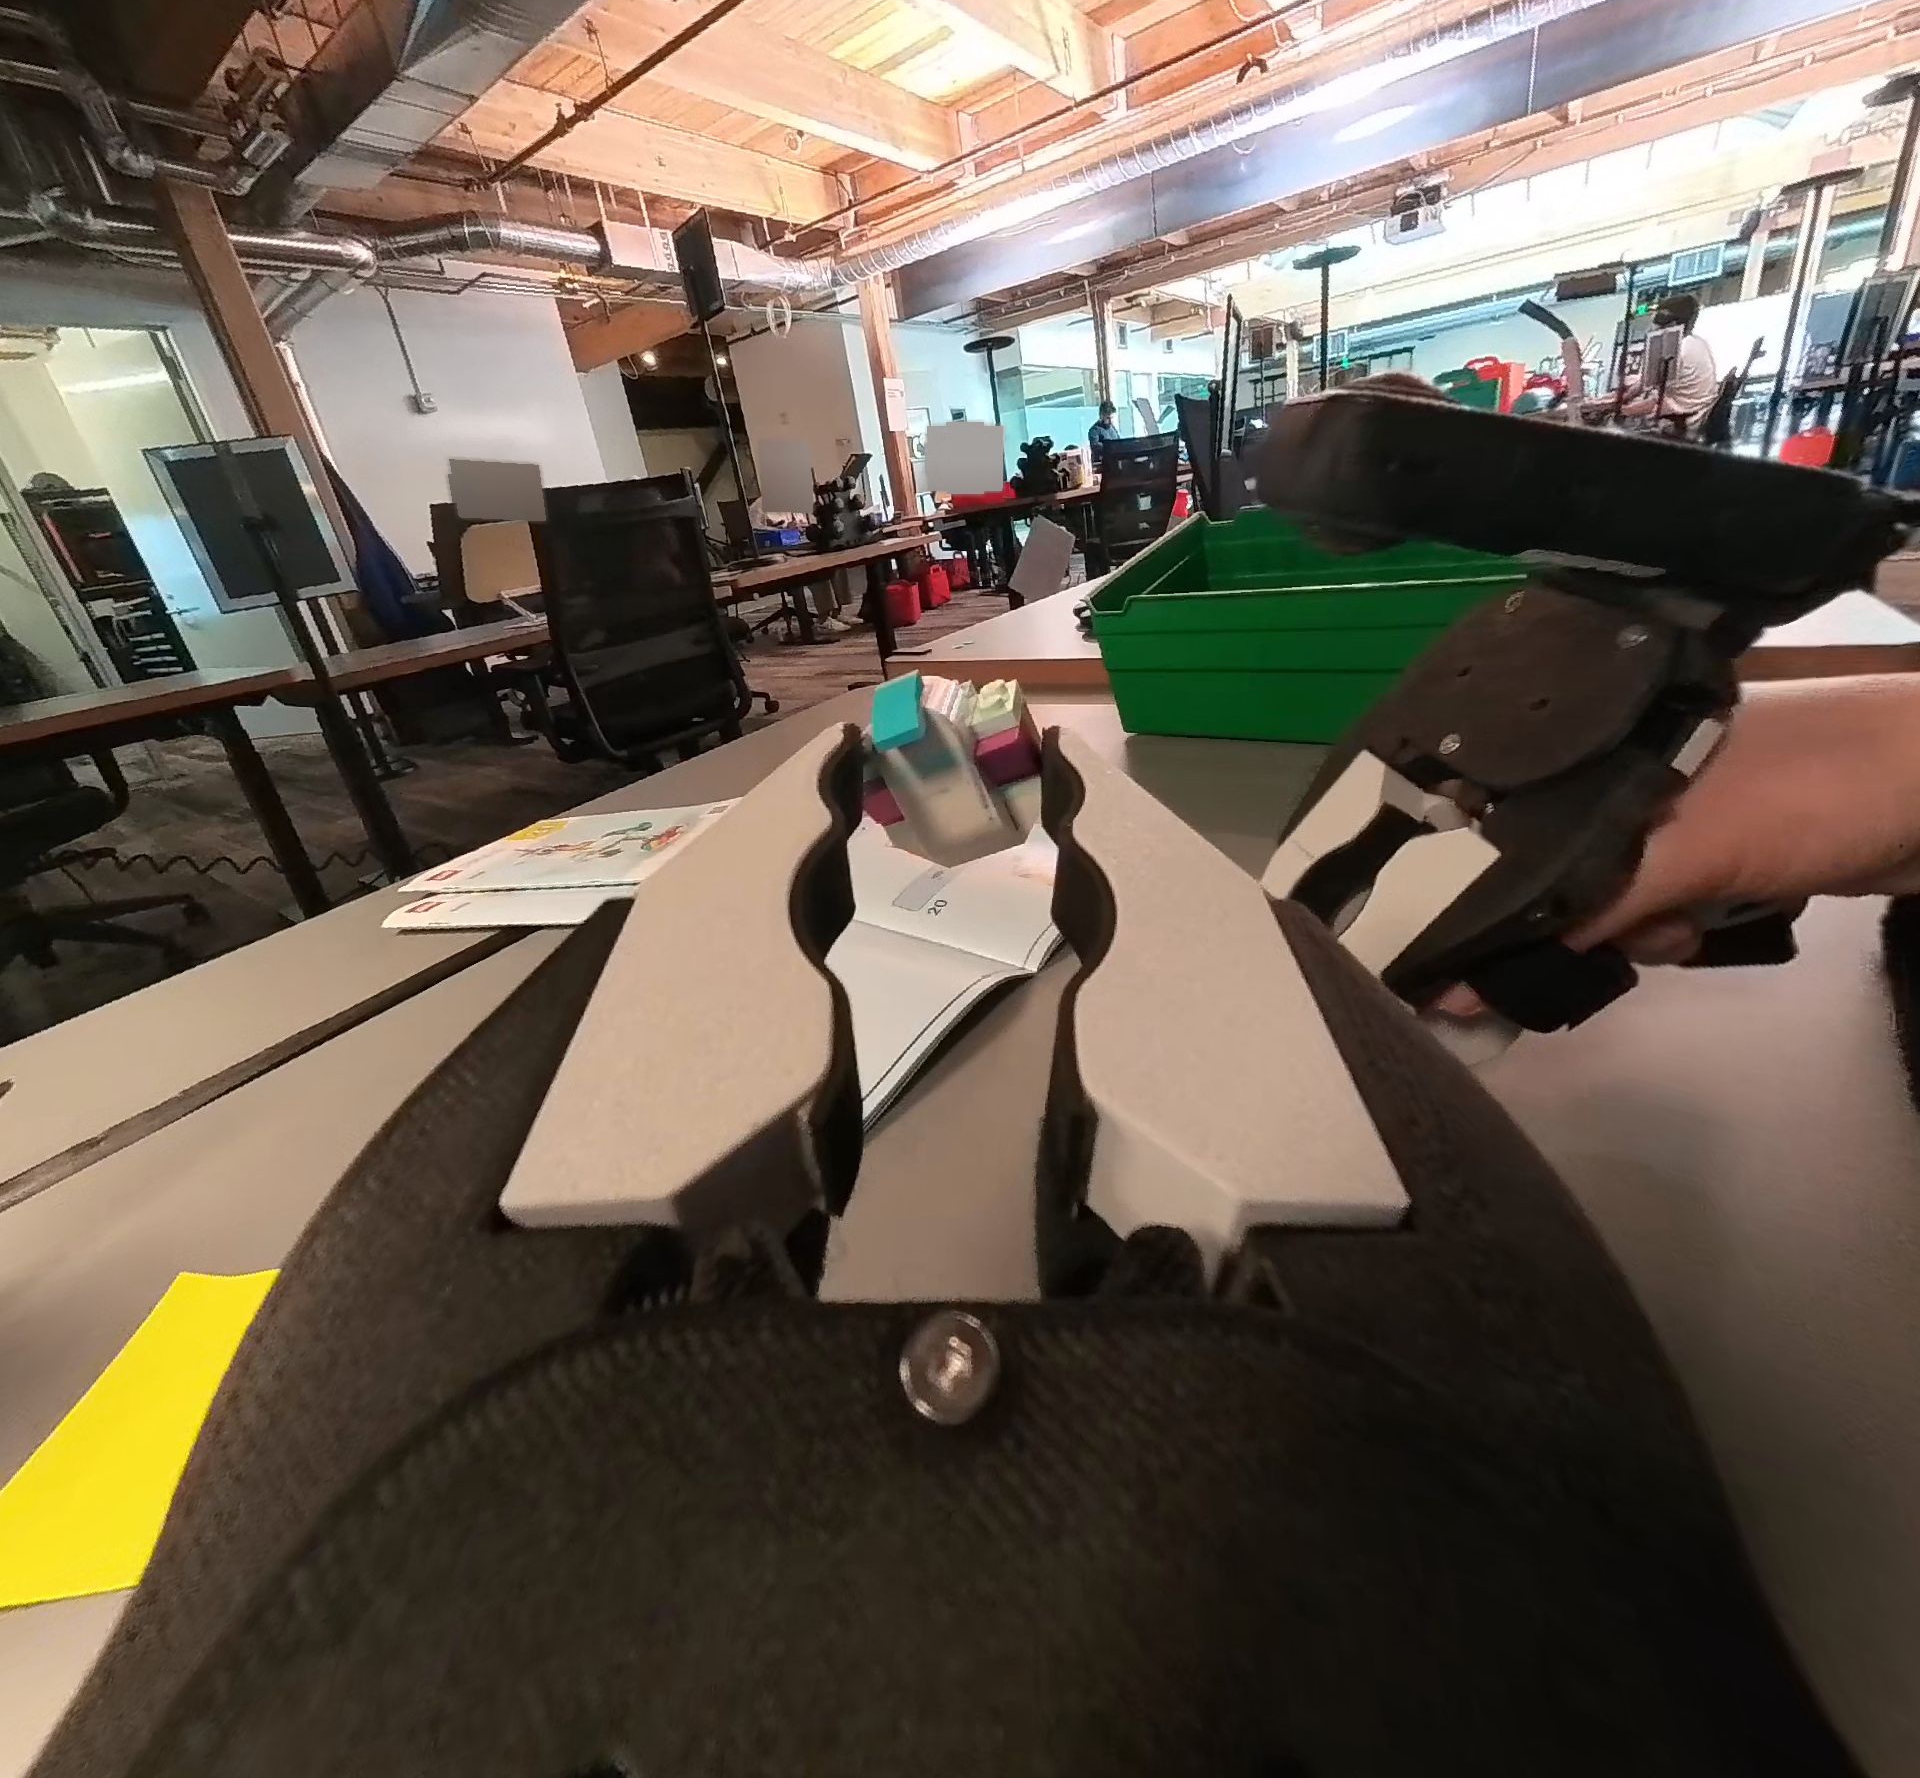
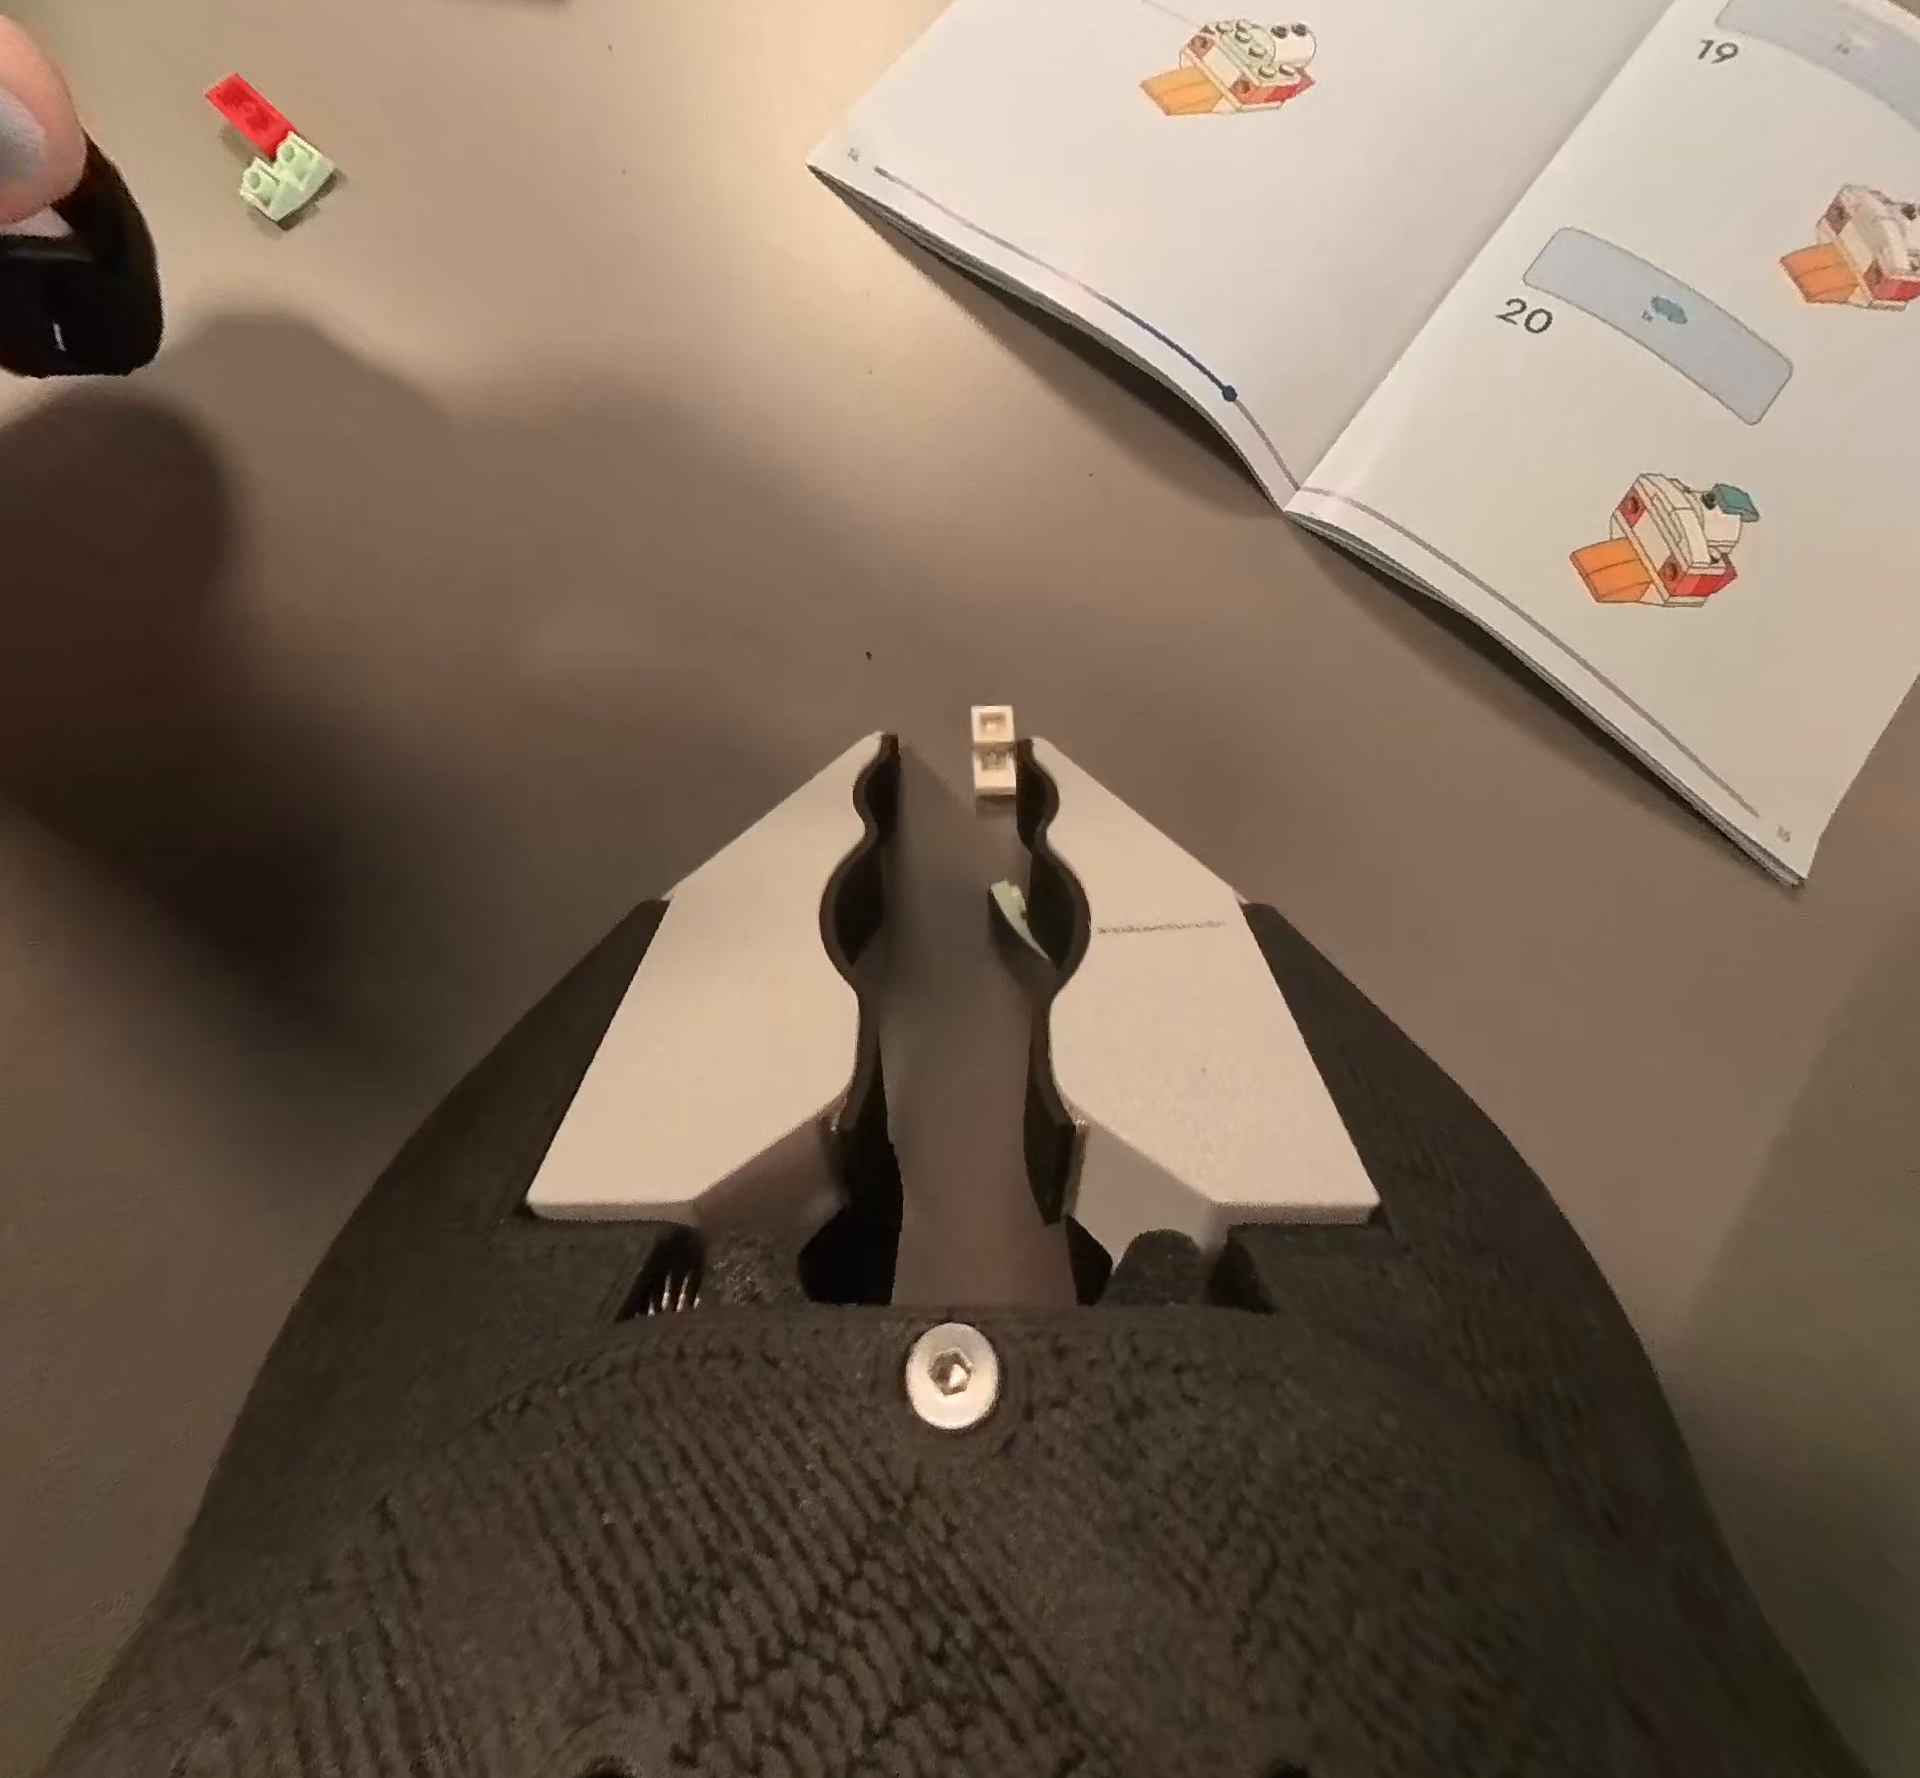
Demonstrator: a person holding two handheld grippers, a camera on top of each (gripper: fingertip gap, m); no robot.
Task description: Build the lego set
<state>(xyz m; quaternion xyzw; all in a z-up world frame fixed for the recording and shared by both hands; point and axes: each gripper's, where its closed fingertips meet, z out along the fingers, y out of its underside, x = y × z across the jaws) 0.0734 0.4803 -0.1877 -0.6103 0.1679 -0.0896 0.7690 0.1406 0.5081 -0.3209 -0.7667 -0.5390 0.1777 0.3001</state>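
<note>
We've got the right gripper [image 2: 954, 752] angled down at the desk [image 2: 623, 533], jaws spread over a small white piece [image 2: 992, 752]. The left gripper [image 1: 951, 762] is lifted off the desk, jaws pinching the tilted lego build [image 1: 945, 772] above the open booklet [image 2: 1403, 274]. Green bins [image 1: 1278, 637] are nested behind; can't tell what's inside.
</note>
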